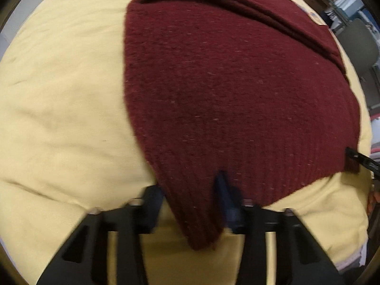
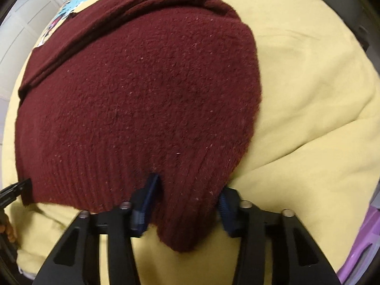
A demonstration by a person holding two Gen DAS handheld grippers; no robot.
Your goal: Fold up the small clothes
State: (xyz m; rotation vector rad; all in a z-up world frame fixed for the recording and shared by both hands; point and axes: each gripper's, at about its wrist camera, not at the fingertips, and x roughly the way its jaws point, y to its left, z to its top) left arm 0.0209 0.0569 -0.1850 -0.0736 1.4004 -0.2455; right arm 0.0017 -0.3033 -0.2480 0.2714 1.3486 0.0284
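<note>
A dark red knit sweater (image 1: 225,90) lies spread on a yellow blanket (image 1: 61,99), sleeves folded across its far part. My left gripper (image 1: 190,194) is shut on the sweater's ribbed hem at its near left corner; the cloth bunches and hangs down between the fingers. In the right wrist view the same sweater (image 2: 142,99) fills the middle, and my right gripper (image 2: 190,194) is shut on the hem's near right corner, with a fold drooping between the fingers. The other gripper's tip shows at each frame's edge (image 1: 358,158) (image 2: 14,190).
The yellow blanket (image 2: 308,95) covers the whole surface around the sweater. A colourful printed patch (image 2: 68,2) lies at the far left. Shelves and a grey chair (image 1: 358,45) stand beyond the far right edge. A purple item (image 2: 363,244) sits at the lower right.
</note>
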